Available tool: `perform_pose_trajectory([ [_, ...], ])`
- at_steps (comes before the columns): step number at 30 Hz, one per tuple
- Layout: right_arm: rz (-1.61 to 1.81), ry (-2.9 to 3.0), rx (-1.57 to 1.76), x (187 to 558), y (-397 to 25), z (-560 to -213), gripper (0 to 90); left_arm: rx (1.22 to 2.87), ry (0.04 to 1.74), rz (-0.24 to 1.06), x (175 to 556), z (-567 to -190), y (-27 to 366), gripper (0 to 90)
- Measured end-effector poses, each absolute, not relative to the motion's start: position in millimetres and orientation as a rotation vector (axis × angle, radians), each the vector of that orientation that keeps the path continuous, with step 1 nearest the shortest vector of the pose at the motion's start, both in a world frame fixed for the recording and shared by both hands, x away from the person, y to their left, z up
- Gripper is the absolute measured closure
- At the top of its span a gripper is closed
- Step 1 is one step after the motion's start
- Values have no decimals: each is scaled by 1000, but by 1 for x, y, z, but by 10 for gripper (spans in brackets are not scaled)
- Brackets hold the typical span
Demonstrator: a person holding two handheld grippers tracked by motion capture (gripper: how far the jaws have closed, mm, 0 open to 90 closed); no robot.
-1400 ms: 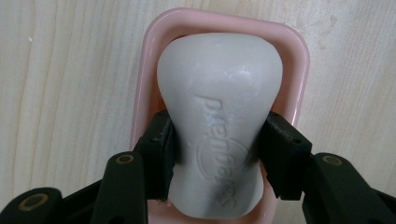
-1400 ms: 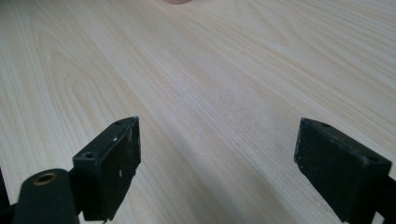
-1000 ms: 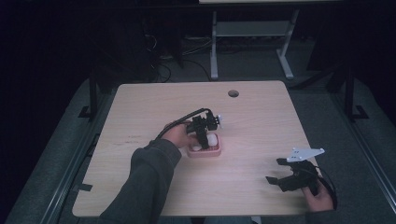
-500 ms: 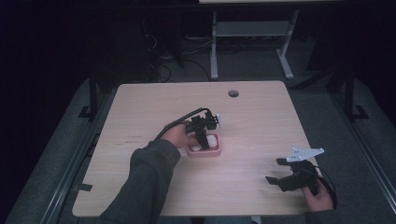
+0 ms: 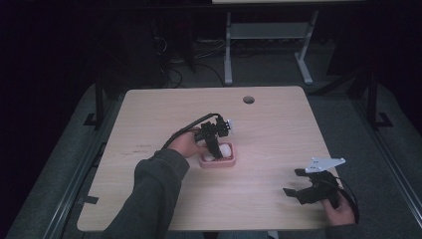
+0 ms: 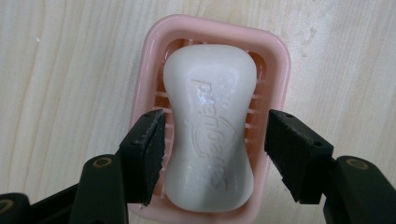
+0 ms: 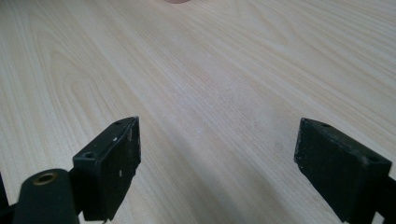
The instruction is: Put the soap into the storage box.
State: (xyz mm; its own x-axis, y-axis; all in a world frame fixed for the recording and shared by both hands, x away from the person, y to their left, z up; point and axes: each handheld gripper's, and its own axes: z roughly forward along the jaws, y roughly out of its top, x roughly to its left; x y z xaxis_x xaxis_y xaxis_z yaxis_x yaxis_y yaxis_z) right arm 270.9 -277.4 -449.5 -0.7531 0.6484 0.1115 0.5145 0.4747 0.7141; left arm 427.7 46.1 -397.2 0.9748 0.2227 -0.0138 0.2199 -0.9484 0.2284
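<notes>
Left tongs [image 6: 212,154] are spread around the soap [image 6: 210,126], lying in its dish [image 6: 280,60]; neither pad visibly grips. Grasp and lift are judged pending. Right tongs [image 7: 217,168] are held open, empty, at 4 o'clock on the surface [image 5: 149,124].

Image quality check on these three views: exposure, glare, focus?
High view: dim, the room around the table nearly black, detail soft. Left gripper view: bright and sharp, embossed lettering on the soap readable, small wet glints on it, no blown-out glare; the dish rim is clear. Right gripper view: evenly lit, wood grain crisp, fingers in focus.
</notes>
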Motion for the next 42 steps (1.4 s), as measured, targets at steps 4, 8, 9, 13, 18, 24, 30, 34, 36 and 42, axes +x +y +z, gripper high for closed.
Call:
perform_pose_trajectory([
  [4,1142,2542,1009,271,-277,-450,143,2873,332,32,426,-394,49,378],
  [8,1141,2541,1020,271,-277,-449,143,2868,329,38,425,-392,53,372],
  [9,1140,2541,1017,271,-277,-449,143,2861,336,39,424,-391,54,370],
  [13,1141,2540,1014,271,-277,-450,143,2844,348,42,423,-389,58,361],
  [18,1136,2539,1014,271,-276,-449,143,2835,355,42,420,-386,64,356],
  [24,1130,2547,1000,272,-275,-450,143,2820,376,43,416,-386,72,333],
  [30,1123,2550,1013,272,-273,-450,143,2807,389,39,411,-386,79,330],
  [34,1123,2547,1009,272,-272,-449,143,2798,391,48,409,-386,83,326],
  [36,1123,2546,1002,272,-272,-449,143,2784,404,46,407,-385,87,322],
  [42,1120,2544,1008,271,-270,-449,143,2767,415,51,401,-384,94,311],
])
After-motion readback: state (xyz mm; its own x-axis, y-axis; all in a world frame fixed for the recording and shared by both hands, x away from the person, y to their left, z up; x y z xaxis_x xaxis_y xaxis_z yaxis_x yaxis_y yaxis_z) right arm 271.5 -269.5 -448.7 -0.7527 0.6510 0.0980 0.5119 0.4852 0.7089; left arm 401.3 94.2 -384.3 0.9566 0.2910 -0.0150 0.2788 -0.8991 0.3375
